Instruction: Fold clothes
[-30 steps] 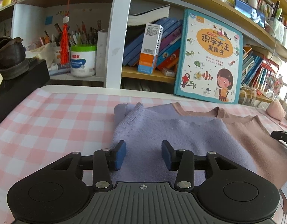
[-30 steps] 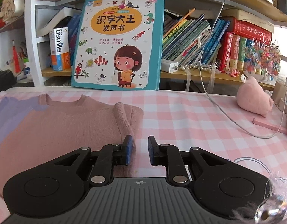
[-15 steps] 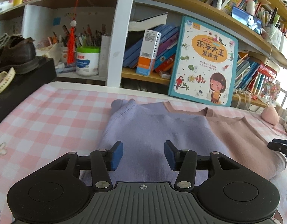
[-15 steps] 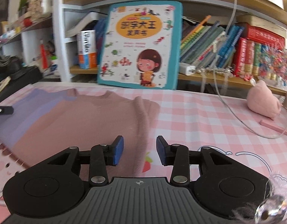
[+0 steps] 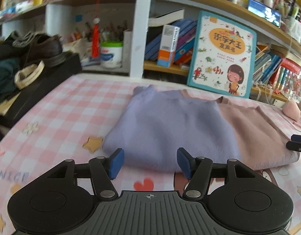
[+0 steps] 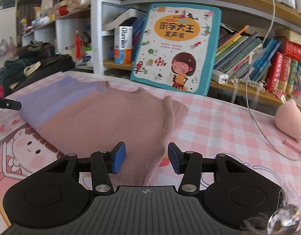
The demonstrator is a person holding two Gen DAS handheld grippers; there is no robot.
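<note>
Now both hand-held grippers, left (image 5: 149, 163) and right (image 6: 144, 160), are opening, empty; they should regrip the sweater (image 5: 170, 125) hem evenly.

Bright daylight from the right, fisheye-bent edges, slight motion blur.

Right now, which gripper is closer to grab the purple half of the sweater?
Left. The left gripper, jaws opening, faces the purple half of the two-tone knitted sweater; the right gripper sits over the pink half.
</note>
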